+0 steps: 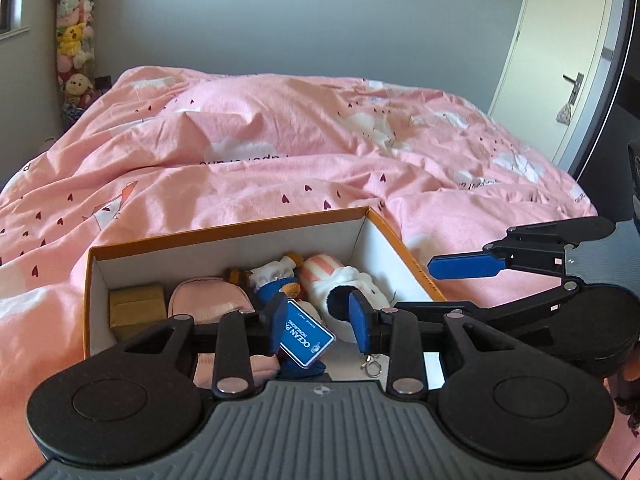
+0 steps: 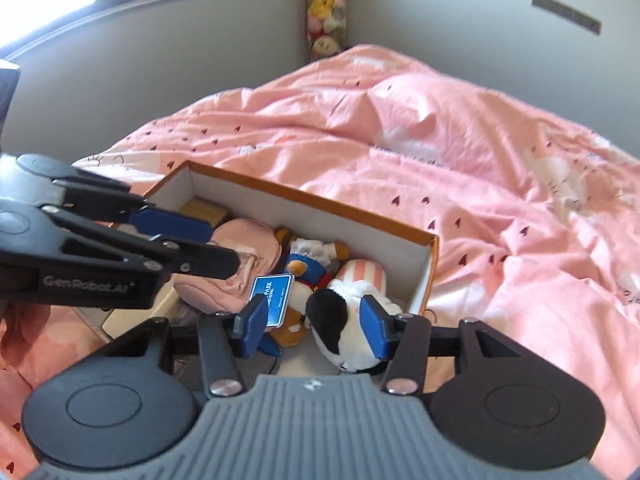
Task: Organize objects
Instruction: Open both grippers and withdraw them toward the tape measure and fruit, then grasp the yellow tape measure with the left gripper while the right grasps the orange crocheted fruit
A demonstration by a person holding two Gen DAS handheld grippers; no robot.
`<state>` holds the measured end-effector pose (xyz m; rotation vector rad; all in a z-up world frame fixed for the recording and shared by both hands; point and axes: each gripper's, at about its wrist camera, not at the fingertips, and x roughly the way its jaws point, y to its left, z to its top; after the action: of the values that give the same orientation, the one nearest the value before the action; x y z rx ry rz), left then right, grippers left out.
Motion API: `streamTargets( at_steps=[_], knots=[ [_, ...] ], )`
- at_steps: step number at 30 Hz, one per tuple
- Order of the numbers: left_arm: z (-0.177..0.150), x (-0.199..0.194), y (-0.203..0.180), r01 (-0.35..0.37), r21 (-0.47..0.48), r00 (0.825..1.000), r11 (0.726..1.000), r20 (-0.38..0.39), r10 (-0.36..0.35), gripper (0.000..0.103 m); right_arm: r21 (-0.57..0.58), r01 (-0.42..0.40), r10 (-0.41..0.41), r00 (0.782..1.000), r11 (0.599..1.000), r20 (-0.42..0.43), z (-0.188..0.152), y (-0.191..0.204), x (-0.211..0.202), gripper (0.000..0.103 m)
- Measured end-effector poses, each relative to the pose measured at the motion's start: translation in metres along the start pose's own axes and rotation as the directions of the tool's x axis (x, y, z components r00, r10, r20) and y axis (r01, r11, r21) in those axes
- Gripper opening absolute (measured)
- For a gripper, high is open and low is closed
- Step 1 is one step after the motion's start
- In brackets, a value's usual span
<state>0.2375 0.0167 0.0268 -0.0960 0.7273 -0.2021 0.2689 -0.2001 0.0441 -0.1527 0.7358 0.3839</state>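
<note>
Hovering over the open box, both of your grippers carry nothing. Your left gripper has its fingers apart above the blue-dressed bear and its hanging tag. Your right gripper is likewise spread, with the black-and-white plush lying between its pads; whether either pad touches it cannot be told.

Contents, from the left wrist view: a gold block in the far left corner, a pink pouch beside it, then the bear, then a pink-striped plush against the right wall. A metal clasp lies loose on the box floor. The box sits on the pink duvet.

Handling assessment: the plush items look light and soft, and should compress under the pads, so grip the body mass rather than a limb or the tag. The tag is thin card and likely to slip or tear. The cardboard walls appear thin; avoid pressing on them. The duvet underneath gives, so the box may tilt under load.
</note>
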Motion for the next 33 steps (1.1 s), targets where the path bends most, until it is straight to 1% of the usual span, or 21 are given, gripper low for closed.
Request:
streamTargets(
  at_steps=[3,4,5,6,8,10,11,13,15,16,19,23,24,25,26,28,30,33],
  knots=[
    [-0.018,-0.018,-0.012,-0.020,-0.017,0.998,1.000,0.063,0.021,0.038,0.016,0.022,-0.023,0.997,1.000,0.072,-0.020,0.012,-0.024,0.054],
    [-0.025,-0.021,-0.017,-0.033,-0.015,0.997,0.999,0.076,0.034,0.038,0.023,0.024,-0.027,0.995,0.999,0.101,-0.026,0.015,-0.030,0.057],
    [-0.033,-0.023,-0.021,-0.049,-0.017,0.995,0.999,0.083,0.051,0.038,0.032,0.036,-0.040,0.992,0.999,0.119,-0.035,0.018,-0.038,0.058],
    [-0.040,-0.024,-0.025,-0.051,-0.018,0.995,0.999,0.083,0.053,0.039,0.046,0.056,-0.062,0.990,0.997,0.126,-0.043,0.021,-0.042,0.058],
    [-0.053,-0.021,-0.030,-0.037,-0.040,0.998,0.999,0.057,0.040,0.042,0.081,0.086,-0.095,0.988,0.993,0.124,-0.062,0.026,-0.055,0.058],
    [-0.068,-0.016,-0.033,-0.012,-0.060,1.000,0.998,0.019,0.013,0.044,0.125,0.089,-0.102,0.989,0.988,0.103,-0.078,0.030,-0.058,0.058],
    [-0.076,-0.015,-0.036,-0.016,-0.052,1.000,0.999,0.026,0.018,0.046,0.145,0.093,-0.107,0.990,0.985,0.090,-0.086,0.031,-0.060,0.058],
    [-0.088,-0.018,-0.048,-0.050,0.025,0.996,0.998,0.071,0.048,0.054,0.188,0.108,-0.121,0.991,0.976,0.059,-0.102,0.033,-0.065,0.059],
    [-0.094,-0.019,-0.059,-0.062,0.097,0.995,0.993,0.081,0.054,0.055,0.244,0.136,-0.145,0.989,0.960,0.019,-0.117,0.032,-0.066,0.062],
    [-0.099,-0.019,-0.062,-0.042,0.108,0.997,0.993,0.067,0.035,0.057,0.274,0.148,-0.153,0.988,0.950,-0.005,-0.124,0.029,-0.065,0.062],
    [-0.111,-0.017,-0.067,0.036,0.081,0.999,0.996,0.004,-0.036,0.059,0.358,0.172,-0.162,0.985,0.918,-0.058,-0.145,0.023,-0.065,0.062],
    [-0.127,-0.006,-0.072,0.065,0.082,0.995,0.994,-0.087,-0.058,0.060,0.444,0.167,-0.125,0.984,0.880,-0.124,-0.166,0.014,-0.059,0.060],
    [-0.129,-0.002,-0.071,0.076,0.066,0.992,0.995,-0.110,-0.069,0.060,0.464,0.159,-0.107,0.985,0.871,-0.135,-0.170,0.012,-0.056,0.054],
    [-0.132,0.002,-0.069,0.085,0.046,0.988,0.995,-0.136,-0.078,0.060,0.480,0.148,-0.089,0.985,0.865,-0.145,-0.174,0.011,-0.053,0.050],
    [-0.134,0.005,-0.067,0.090,0.031,0.984,0.995,-0.156,-0.084,0.060,0.494,0.140,-0.073,0.986,0.858,-0.152,-0.177,0.010,-0.051,0.050],
    [-0.139,0.009,-0.063,0.077,0.014,0.980,0.997,-0.183,-0.073,0.059,0.508,0.135,-0.054,0.984,0.851,-0.171,-0.182,0.010,-0.045,0.049],
    [-0.143,0.012,-0.060,0.059,0.005,0.978,0.998,-0.200,-0.057,0.059,0.515,0.143,-0.052,0.981,0.845,-0.187,-0.187,0.010,-0.040,0.049],
    [-0.148,0.018,-0.055,0.064,-0.022,0.971,0.998,-0.228,-0.067,0.059,0.531,0.146,-0.044,0.979,0.835,-0.200,-0.192,0.007,-0.034,0.049]
  ],
)
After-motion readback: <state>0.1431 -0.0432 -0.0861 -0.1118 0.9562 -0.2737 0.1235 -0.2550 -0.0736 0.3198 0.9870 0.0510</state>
